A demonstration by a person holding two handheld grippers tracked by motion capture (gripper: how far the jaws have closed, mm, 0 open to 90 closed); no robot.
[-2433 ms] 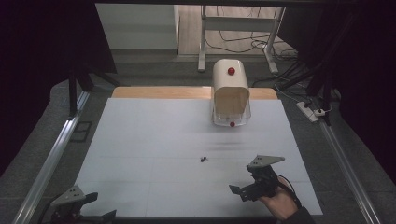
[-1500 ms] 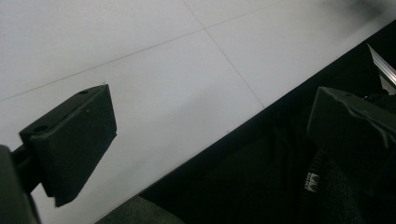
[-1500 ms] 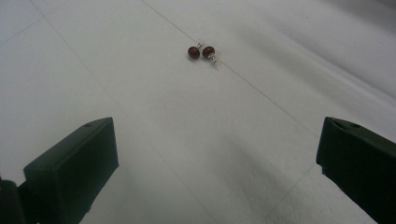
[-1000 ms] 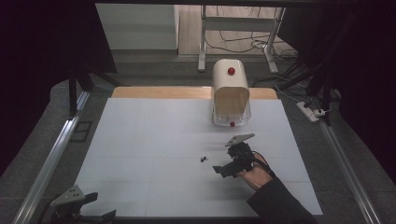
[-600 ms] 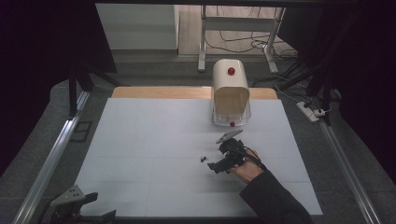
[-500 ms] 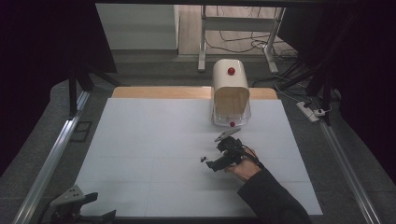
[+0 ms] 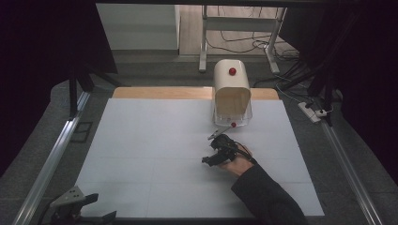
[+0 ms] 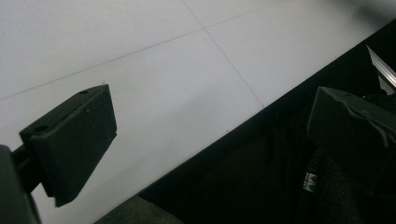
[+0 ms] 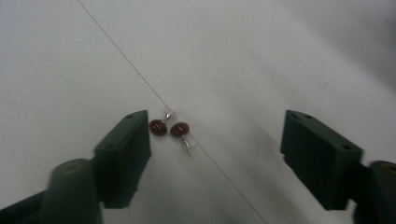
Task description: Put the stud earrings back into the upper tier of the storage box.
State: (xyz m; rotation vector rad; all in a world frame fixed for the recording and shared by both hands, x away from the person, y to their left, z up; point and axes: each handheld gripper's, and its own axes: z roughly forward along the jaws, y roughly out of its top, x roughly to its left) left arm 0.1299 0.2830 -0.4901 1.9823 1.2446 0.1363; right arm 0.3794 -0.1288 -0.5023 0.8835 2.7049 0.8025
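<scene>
The left gripper point(image 7: 77, 206) rests at the near-left corner of the table point(image 7: 155, 140), at about 7 o'clock from the table's centre. In the left gripper view its two black jaws stand wide apart, with nothing between them: one pad hangs over the white surface, the other over the dark drop beyond the table's near edge.

Near the centre of the white table lies a pair of earrings point(image 9: 169, 129), two small dark red round beads on thin silver wires. In the right gripper view they lie side by side, the beads touching or very nearly so; the view is too soft to tell which. They sit on a thin seam line in the table surface, just beside the inner face of the left-hand jaw and well apart from the other jaw.

The right gripper point(image 7: 212, 159), held in the person's right hand point(image 7: 237, 164), is low over the table at about 4 o'clock from its centre, pointing toward 9 o'clock. Its jaws have just been closing, yet a wide gap remains. The earrings lie between the pads on the table, not clamped.

Behind the gripper, at about 1 o'clock from the centre, stands a cream-coloured stand point(image 7: 231, 93) with a red knob point(image 7: 232, 71) on top. A second small red dot point(image 7: 233, 124) shows at its clear base.
</scene>
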